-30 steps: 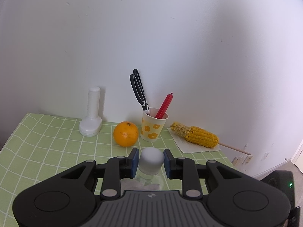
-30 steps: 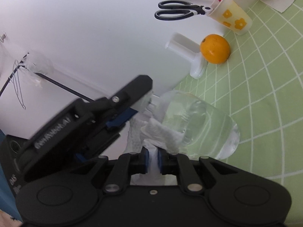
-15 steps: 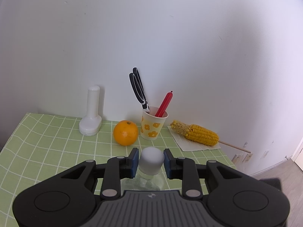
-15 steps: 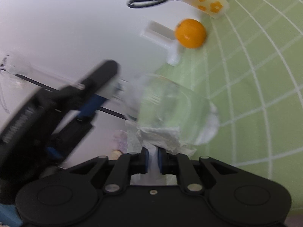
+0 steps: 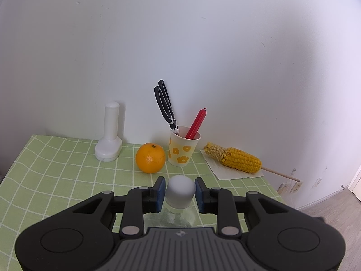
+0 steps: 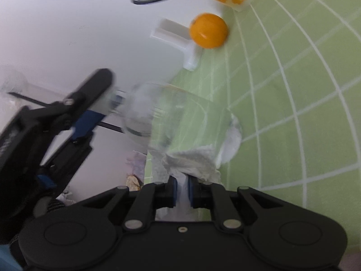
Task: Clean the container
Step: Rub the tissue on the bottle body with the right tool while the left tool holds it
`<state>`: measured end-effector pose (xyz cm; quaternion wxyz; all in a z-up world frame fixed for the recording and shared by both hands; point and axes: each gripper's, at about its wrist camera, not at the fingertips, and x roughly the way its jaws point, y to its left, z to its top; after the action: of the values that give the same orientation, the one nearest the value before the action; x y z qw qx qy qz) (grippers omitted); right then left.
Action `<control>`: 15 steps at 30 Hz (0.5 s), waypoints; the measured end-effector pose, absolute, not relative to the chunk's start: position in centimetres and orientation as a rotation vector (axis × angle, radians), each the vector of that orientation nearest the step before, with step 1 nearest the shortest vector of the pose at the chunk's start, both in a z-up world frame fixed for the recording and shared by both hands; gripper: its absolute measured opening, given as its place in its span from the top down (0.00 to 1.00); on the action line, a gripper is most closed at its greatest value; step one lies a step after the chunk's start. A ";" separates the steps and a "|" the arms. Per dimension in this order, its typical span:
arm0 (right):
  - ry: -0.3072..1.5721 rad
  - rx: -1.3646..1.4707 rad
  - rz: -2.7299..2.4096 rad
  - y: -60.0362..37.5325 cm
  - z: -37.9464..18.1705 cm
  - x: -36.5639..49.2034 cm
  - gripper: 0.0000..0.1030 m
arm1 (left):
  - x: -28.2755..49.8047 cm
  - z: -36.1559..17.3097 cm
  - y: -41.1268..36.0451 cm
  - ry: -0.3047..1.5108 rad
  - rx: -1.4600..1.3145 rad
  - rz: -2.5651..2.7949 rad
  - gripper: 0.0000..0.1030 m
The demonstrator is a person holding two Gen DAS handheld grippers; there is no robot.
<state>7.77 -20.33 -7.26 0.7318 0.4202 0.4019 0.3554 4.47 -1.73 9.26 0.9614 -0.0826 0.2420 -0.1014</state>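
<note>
Two grippers work one object. Nearest in the right wrist view, the right gripper (image 6: 181, 190) has its fingers pinching a crumpled paper towel (image 6: 189, 163), which presses against the wall of a clear container (image 6: 180, 122) near its base. The container lies roughly sideways, raised above the green checked counter (image 6: 293, 113). In the left wrist view, the left gripper (image 5: 179, 190) has its fingers closed around the container's white-capped neck (image 5: 179, 189). Motion blur in the right view suggests wiping is under way. To do this step well, the left grip should probably hold the neck steady while the towel sweeps the clear wall with light, even pressure, since smooth plastic may slip or rotate. Farther back stand an orange (image 5: 150, 157), a flowered cup (image 5: 183, 149) holding scissors (image 5: 164, 103), a white bottle (image 5: 109, 133), and corn on a napkin (image 5: 234, 159) near the wall.
</note>
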 end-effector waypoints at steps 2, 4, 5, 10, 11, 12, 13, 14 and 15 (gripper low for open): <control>0.848 0.920 0.801 -20.4 -6.3 7.8 0.90 | 4.5 9.3 -1.8 0.491 -0.166 -0.204 0.71; 0.807 0.908 0.819 -20.8 -5.1 7.5 0.90 | 4.5 9.2 -1.8 0.490 -0.165 -0.203 0.71; 0.785 0.908 0.826 -21.0 -4.7 7.3 0.90 | 4.5 9.2 -1.8 0.490 -0.164 -0.203 0.71; 0.733 0.958 0.849 -22.3 -3.8 7.5 0.90 | 4.6 9.3 -1.8 0.490 -0.162 -0.202 0.71; 0.731 0.958 0.850 -22.5 -3.9 7.6 0.90 | 4.6 9.3 -1.8 0.490 -0.162 -0.202 0.71; 0.732 0.957 0.847 -22.6 -4.1 7.5 0.90 | 4.6 9.2 -1.8 0.490 -0.162 -0.202 0.71; 0.740 0.954 0.839 -22.7 -4.3 7.4 0.90 | 4.7 9.2 -1.8 0.490 -0.163 -0.202 0.71; 0.750 0.947 0.829 -23.0 -4.4 7.2 0.90 | 4.6 9.2 -1.8 0.490 -0.162 -0.201 0.71; 0.760 0.935 0.815 -23.2 -4.6 6.9 0.90 | 4.6 9.1 -1.8 0.489 -0.162 -0.201 0.71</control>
<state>6.92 -23.19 -4.58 0.7470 0.4273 0.3473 0.3726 4.62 -1.76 9.13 0.9620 -0.0800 0.2414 -0.0992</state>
